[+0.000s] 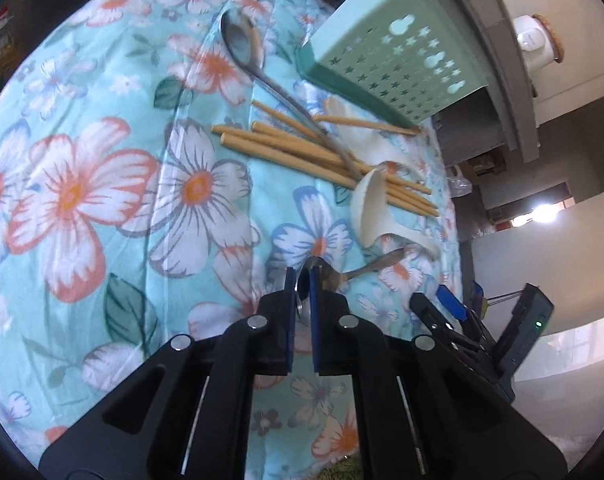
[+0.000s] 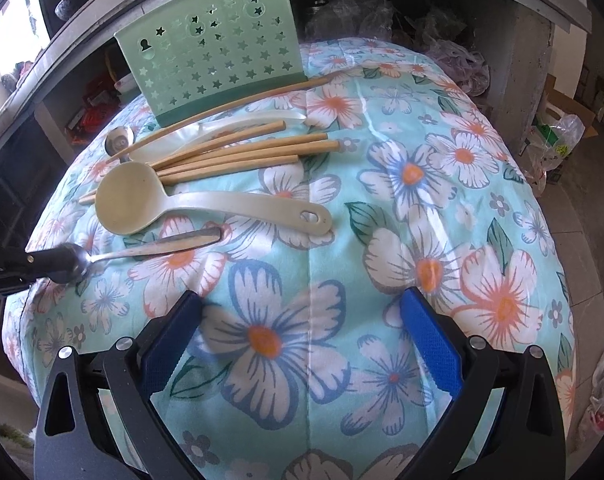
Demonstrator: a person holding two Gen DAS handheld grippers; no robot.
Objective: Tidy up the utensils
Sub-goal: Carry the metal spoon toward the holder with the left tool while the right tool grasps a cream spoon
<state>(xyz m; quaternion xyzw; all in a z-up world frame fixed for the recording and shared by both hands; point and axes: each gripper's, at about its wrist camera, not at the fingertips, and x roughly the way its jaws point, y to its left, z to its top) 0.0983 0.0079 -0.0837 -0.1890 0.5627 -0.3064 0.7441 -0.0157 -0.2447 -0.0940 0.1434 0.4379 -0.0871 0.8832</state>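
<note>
A stiff, slippery metal spoon (image 1: 321, 280) is pinched by its bowl in the left gripper (image 1: 302, 280); the right gripper (image 2: 298, 336) is held wide apart, empty.

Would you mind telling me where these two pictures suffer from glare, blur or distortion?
Left wrist view: a blown-out window at the right edge, motion smear on the long spoon, and the green holder and shelf bent by the fisheye. Right wrist view: the cloth bulges like a dome, a bright window washes out the left edge, and the left tongs gripping the small spoon are blurred.
</note>
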